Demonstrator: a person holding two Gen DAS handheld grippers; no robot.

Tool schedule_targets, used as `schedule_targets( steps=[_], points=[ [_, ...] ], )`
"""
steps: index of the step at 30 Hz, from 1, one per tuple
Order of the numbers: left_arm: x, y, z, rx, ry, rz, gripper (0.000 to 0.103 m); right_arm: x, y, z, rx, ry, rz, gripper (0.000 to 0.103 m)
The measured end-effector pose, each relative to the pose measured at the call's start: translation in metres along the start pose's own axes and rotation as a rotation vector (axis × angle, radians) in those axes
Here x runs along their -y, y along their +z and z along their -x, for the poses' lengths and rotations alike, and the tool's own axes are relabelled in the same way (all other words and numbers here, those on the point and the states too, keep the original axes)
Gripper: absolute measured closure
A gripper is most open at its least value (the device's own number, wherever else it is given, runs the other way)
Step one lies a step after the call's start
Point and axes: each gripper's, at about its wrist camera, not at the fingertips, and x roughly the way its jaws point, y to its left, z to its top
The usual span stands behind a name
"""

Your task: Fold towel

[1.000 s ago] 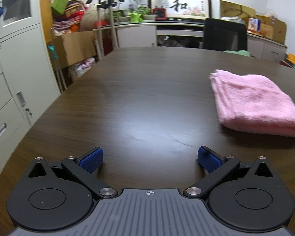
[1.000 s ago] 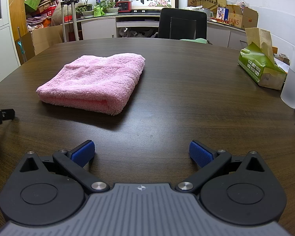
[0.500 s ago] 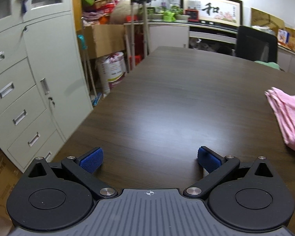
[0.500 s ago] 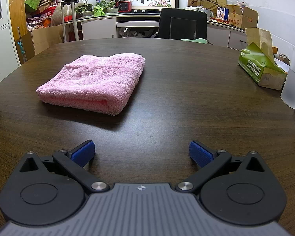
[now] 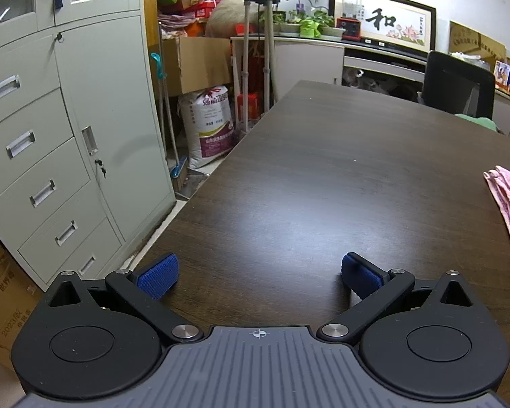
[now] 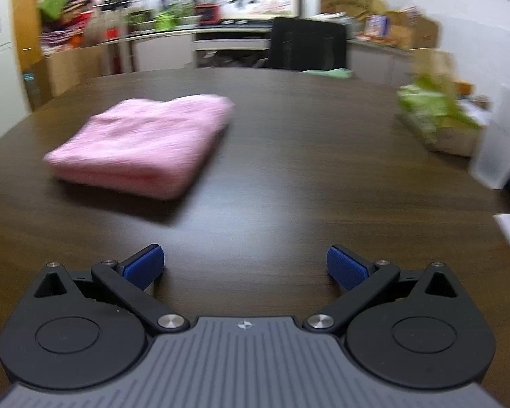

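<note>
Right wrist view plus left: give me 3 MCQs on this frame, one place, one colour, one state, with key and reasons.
1. In the right wrist view, where does the towel lie?
A. Ahead and to the left on the table
B. Between the fingers
C. Draped over the chair

2. What colour is the towel?
A. Green
B. Pink
C. White

3. How do the right gripper and left gripper stand?
A. Both shut on cloth
B. One open, one shut
C. Both open, holding nothing

Key: 1 A, it rests folded on the dark tabletop left of centre. 2 B, pink in both views. 3 C, the blue pads sit wide apart over bare wood.
</note>
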Motion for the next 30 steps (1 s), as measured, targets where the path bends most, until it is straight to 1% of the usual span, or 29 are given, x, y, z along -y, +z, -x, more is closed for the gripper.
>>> schedule_targets(
  steps=[2, 4, 5, 11, 14, 17, 21, 30],
  points=[
    [-0.001, 0.0, 0.0, 0.0, 0.0, 0.0, 0.0, 0.032, 0.002, 0.003, 0.009, -0.055, -0.053, 0.0],
    [-0.001, 0.0, -0.001, 0.0, 0.0, 0.0, 0.0, 0.054, 0.002, 0.003, 0.004, -0.08, -0.095, 0.0],
    [-0.002, 0.0, -0.001, 0.0, 0.0, 0.0, 0.0, 0.075, 0.002, 0.005, 0.004, -0.107, -0.137, 0.0],
    [-0.002, 0.0, -0.002, -0.001, 0.0, -0.001, 0.0, 0.134, -0.007, -0.002, -0.032, -0.181, -0.242, 0.0],
    [-0.001, 0.0, -0.002, -0.003, 0.0, 0.0, 0.0, 0.138, -0.012, -0.008, -0.034, -0.193, -0.219, 0.0],
    [0.0, 0.0, -0.002, -0.003, 0.0, 0.0, 0.0, 0.138, -0.011, -0.013, -0.035, -0.179, -0.204, 0.0],
    [0.0, 0.0, -0.002, -0.003, 0.001, 0.0, 0.0, 0.142, -0.01, -0.018, -0.042, -0.15, -0.209, 0.0],
    [-0.002, -0.001, -0.003, -0.003, -0.001, -0.002, 0.0, 0.141, -0.006, -0.019, -0.04, -0.154, -0.207, 0.0]
  ],
)
